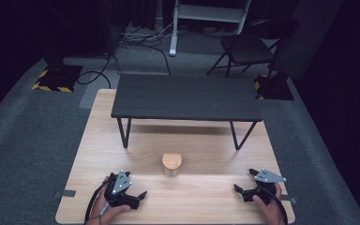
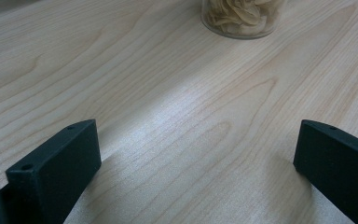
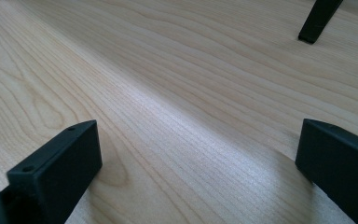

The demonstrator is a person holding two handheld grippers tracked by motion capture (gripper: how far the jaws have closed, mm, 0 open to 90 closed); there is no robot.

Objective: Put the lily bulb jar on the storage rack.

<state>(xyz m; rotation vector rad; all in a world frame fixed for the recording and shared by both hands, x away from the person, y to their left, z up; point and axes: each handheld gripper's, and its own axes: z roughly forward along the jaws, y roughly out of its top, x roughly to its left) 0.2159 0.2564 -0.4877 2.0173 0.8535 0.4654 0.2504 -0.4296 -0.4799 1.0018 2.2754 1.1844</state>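
A small clear jar with a round wooden lid [image 1: 171, 164] stands in the middle of the light wooden table [image 1: 206, 197]; its glass base, with pale curled pieces inside, appears as the jar [image 2: 242, 18] at the top of the left gripper view. My left gripper [image 1: 140, 197] rests low at the table's near left, jaws wide apart over bare wood [image 2: 196, 154]. My right gripper [image 1: 244, 182] sits at the near right, also open with nothing between its jaws [image 3: 196, 158].
A low black bench [image 1: 186, 97] on thin metal legs stands across the far half of the table; one leg foot [image 3: 318, 21] shows ahead of the right gripper. Grey carpet, cables and a folding chair [image 1: 246, 49] lie beyond.
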